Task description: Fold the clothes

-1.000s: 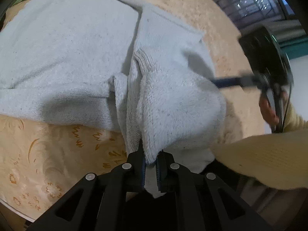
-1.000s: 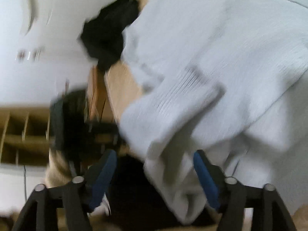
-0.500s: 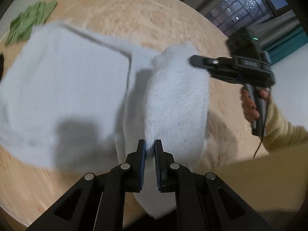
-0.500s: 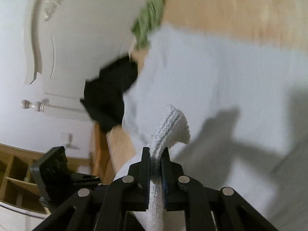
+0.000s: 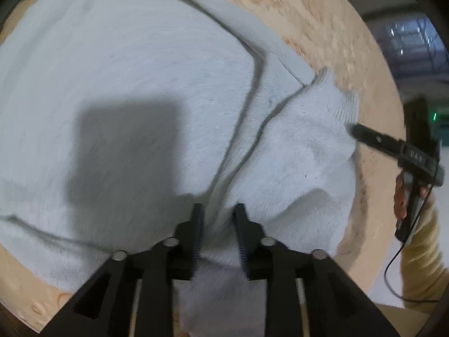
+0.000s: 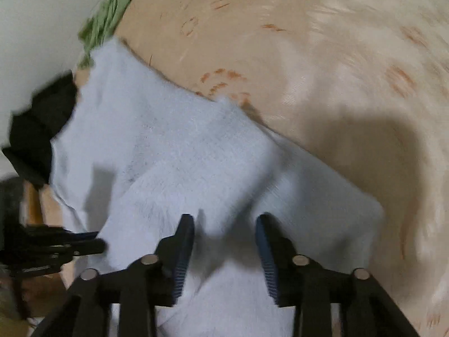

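Both wrist views, close above sweater [image 5: 140,84]

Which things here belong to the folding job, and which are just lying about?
Job in hand:
- pale blue knitted sweater
- left gripper, jaws opening over the knit
- right gripper, jaws opening over the knit

Lying about:
- crumpled green cloth
- black garment

I see a round table under a beige cloth printed with faint orange swirls [image 6: 322,64], its curved edge running down the right of my left wrist view. Beyond that edge sits a dark window with blurred pale panes [image 5: 407,39] and a teal strip beside it. In my right wrist view a plain white wall [image 6: 42,14] rises behind the table's far edge, and hard shadows fall across the cloth.
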`<state>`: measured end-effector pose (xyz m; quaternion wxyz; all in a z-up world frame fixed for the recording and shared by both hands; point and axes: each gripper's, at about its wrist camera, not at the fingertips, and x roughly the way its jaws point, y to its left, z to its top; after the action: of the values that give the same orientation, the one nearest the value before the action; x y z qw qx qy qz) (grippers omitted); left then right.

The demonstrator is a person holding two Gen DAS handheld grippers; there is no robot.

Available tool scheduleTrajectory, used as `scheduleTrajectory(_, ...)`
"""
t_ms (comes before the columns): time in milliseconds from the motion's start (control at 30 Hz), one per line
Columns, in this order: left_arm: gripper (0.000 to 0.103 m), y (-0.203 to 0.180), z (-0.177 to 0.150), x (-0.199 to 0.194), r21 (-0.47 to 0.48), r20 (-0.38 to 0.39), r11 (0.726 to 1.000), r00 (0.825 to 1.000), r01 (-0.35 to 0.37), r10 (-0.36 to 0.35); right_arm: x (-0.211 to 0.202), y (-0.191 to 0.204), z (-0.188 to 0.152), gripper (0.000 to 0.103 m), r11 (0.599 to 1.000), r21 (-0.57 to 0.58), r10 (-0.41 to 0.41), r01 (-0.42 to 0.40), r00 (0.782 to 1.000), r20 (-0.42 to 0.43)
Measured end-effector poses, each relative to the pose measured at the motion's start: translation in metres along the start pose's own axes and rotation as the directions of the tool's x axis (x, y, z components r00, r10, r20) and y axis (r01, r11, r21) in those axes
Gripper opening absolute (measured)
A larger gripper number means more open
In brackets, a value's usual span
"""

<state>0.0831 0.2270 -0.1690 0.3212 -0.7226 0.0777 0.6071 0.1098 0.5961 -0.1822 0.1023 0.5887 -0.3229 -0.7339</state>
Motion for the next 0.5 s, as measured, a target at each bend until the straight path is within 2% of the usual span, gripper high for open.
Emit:
scheduleTrajectory(133, 0.031, 0.014, 0.004, -0.012, -0.044, 0.039, 0.997, 0.997, 0.064, -0.062, -0.009, -0.022, -0.016, 0.045, 0.990, 0.116, 0.082, -0.084, 0.996, 0.021)
scheduleTrajectory(233, 0.032, 0.015, 0.028, -0.013, -0.100, 0.078, 0.989, 0.992, 0.108, -0.100, -0.004, -0.039, -0.019, 0.044, 0.970, 0.190, 0.142, -0.149, 0.988, 0.054)
scheduleTrajectory(367, 0.032, 0.007, 0.069, -0.011, -0.215, 0.146, 0.962, 0.979, 0.169, -0.140, -0.002, -0.050, -0.007, 0.044, 0.923, 0.274, 0.250, -0.270, 0.963, 0.105)
scheduleTrajectory(467, 0.032, 0.003, 0.096, -0.001, -0.295, 0.164, 0.943, 0.981, 0.153, -0.108, 0.001, -0.051, -0.006, 0.042, 0.914, 0.307, 0.246, -0.266, 0.964, 0.103)
scheduleTrajectory(500, 0.032, 0.003, 0.103, 0.002, -0.318, 0.159, 0.931, 0.978, 0.180, -0.134, 0.001, -0.054, -0.008, 0.042, 0.906, 0.321, 0.255, -0.276, 0.961, 0.107)
